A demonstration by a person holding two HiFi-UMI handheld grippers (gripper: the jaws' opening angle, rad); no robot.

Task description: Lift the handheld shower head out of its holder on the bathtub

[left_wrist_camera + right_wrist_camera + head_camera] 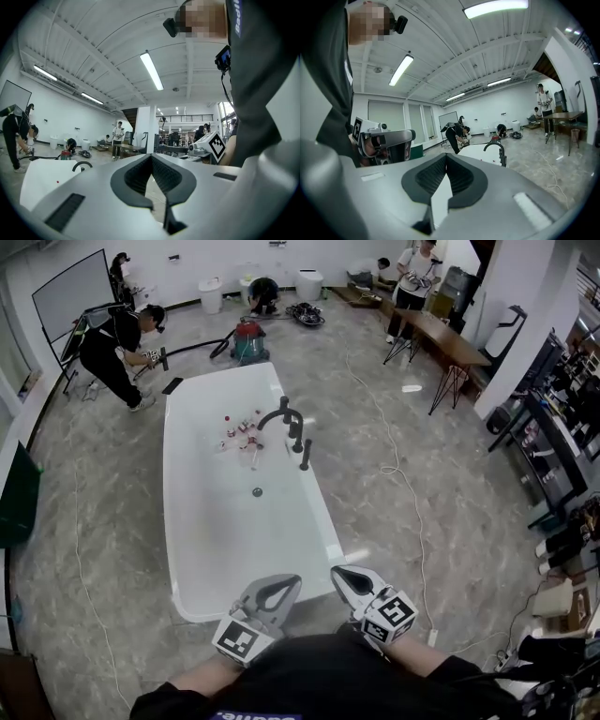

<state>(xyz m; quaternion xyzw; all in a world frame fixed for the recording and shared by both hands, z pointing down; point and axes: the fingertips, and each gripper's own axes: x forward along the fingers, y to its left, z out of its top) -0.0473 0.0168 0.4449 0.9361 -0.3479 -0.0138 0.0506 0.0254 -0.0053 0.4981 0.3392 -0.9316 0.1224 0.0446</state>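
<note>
A white bathtub (pixel 202 549) stands on the floor in the head view. On its right rim are a black arched faucet (pixel 281 414) and, beside it, the black handheld shower head (pixel 306 454) upright in its holder. My left gripper (pixel 292 579) and right gripper (pixel 336 570) are side by side above the tub's near end, well short of the shower head. Both are shut with nothing between the jaws. The left gripper view shows the faucet (pixel 81 165) far off past shut tips (pixel 151 155). The right gripper view shows the faucet (pixel 497 149) beyond shut tips (pixel 446 155).
Small red and white items (pixel 242 427) lie in the tub near the drain (pixel 257 491). A red vacuum (pixel 249 341) stands behind the tub. A person (pixel 117 352) bends over at its far left. A cable (pixel 403 474) runs across the floor at right, near a table (pixel 450 334) and shelves (pixel 562 456).
</note>
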